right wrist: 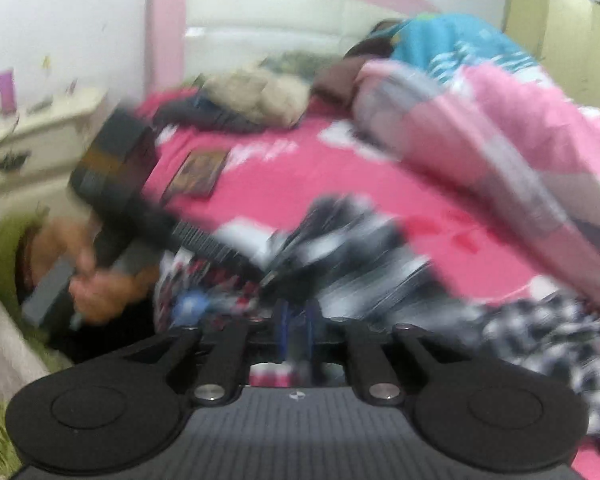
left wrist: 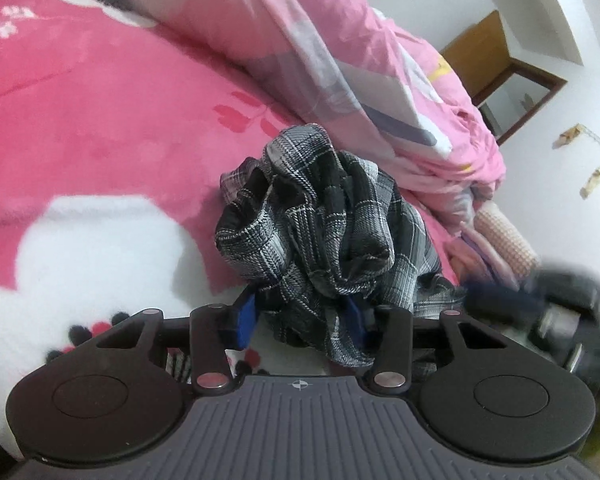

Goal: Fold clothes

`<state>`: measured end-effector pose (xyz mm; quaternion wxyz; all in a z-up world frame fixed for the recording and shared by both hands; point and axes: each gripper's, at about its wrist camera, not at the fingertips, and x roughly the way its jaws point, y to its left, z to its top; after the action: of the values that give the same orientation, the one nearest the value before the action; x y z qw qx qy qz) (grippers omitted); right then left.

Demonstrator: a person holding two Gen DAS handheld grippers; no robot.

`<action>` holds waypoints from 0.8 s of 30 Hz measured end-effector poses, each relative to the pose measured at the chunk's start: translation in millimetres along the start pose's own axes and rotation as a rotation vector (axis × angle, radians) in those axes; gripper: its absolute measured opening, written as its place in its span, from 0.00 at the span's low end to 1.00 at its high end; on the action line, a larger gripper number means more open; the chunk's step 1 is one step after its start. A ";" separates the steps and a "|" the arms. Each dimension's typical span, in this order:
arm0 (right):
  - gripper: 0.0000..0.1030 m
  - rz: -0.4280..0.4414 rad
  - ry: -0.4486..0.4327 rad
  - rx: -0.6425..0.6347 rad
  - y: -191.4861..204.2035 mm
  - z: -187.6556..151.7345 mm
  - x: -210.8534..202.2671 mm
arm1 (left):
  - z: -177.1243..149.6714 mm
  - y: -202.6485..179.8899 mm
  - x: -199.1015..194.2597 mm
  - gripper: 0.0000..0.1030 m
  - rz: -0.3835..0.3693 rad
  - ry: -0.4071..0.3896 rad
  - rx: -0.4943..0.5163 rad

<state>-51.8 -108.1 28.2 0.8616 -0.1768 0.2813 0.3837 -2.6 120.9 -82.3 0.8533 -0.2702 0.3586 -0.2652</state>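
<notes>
A black-and-white plaid garment (left wrist: 324, 232) rises in a crumpled heap on the pink fleece bed blanket (left wrist: 100, 120). My left gripper (left wrist: 300, 320) has its blue fingers (left wrist: 246, 318) pressed into the sides of the bunched cloth and is shut on it. At the right of the left wrist view, the blurred right gripper (left wrist: 492, 300) meets the garment's lower edge. In the right wrist view, the right gripper (right wrist: 297, 320) has its fingers nearly together. The streaked plaid garment (right wrist: 348, 236) runs into them. A hand (right wrist: 96, 292) holds the left gripper (right wrist: 268, 276) there.
A rumpled pink quilt (left wrist: 340, 40) lies along the bed behind the garment. A flat dark book or box (right wrist: 198, 174) and a pile of clothes (right wrist: 256, 96) sit nearer the white headboard (right wrist: 260, 12). A white nightstand (right wrist: 40, 132) stands beside the bed.
</notes>
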 end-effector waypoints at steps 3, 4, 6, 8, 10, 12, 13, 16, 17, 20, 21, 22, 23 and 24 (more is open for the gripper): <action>0.50 -0.066 -0.068 0.013 -21.3 21.4 0.0 | -4.4 -3.1 -0.8 0.43 0.009 -0.004 0.052; 0.60 -0.080 -0.070 0.010 -27.5 28.4 7.4 | -5.6 -3.9 -0.5 0.42 0.016 -0.002 0.065; 0.67 -0.078 -0.057 0.035 -42.2 42.2 27.4 | -8.1 -4.4 0.7 0.41 0.031 0.000 0.084; 0.69 -0.032 0.000 0.116 -59.7 51.2 55.2 | -9.2 -3.5 2.0 0.41 0.040 -0.002 0.089; 0.66 0.030 0.087 0.219 -77.8 54.7 86.0 | -9.2 -2.1 3.0 0.41 0.042 -0.005 0.083; 0.30 0.080 0.202 0.315 -91.1 45.8 111.0 | -7.7 -0.8 5.1 0.41 0.047 -0.011 0.077; 0.18 0.081 0.213 0.339 -94.5 42.6 112.2 | -6.2 -1.1 5.0 0.41 0.038 -0.014 0.073; 0.12 0.047 0.089 0.427 -103.5 38.6 74.7 | -1.8 -1.8 4.8 0.41 0.013 -0.022 0.061; 0.12 0.042 0.026 0.476 -107.9 38.1 56.2 | -0.4 -2.0 4.7 0.41 0.005 -0.025 0.057; 0.12 0.028 -0.134 0.600 -118.2 32.9 4.2 | 4.0 -2.8 4.5 0.42 -0.020 -0.034 0.045; 0.12 0.016 -0.187 0.636 -119.4 27.2 -13.0 | 5.5 -3.0 4.5 0.42 -0.028 -0.036 0.041; 0.12 0.018 -0.228 0.671 -121.7 20.3 -26.6 | 6.9 -3.3 4.5 0.43 -0.037 -0.039 0.037; 0.12 0.007 -0.260 0.718 -122.7 11.1 -37.8 | 7.5 -4.4 5.8 0.43 -0.046 -0.032 0.029; 0.11 -0.005 -0.292 0.765 -123.6 1.8 -48.9 | 8.2 -5.5 7.1 0.43 -0.055 -0.025 0.020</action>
<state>16.1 -214.2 70.9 0.8970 0.2119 0.2781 0.2705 6.4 114.6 -77.2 0.8528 -0.2746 0.3375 -0.2887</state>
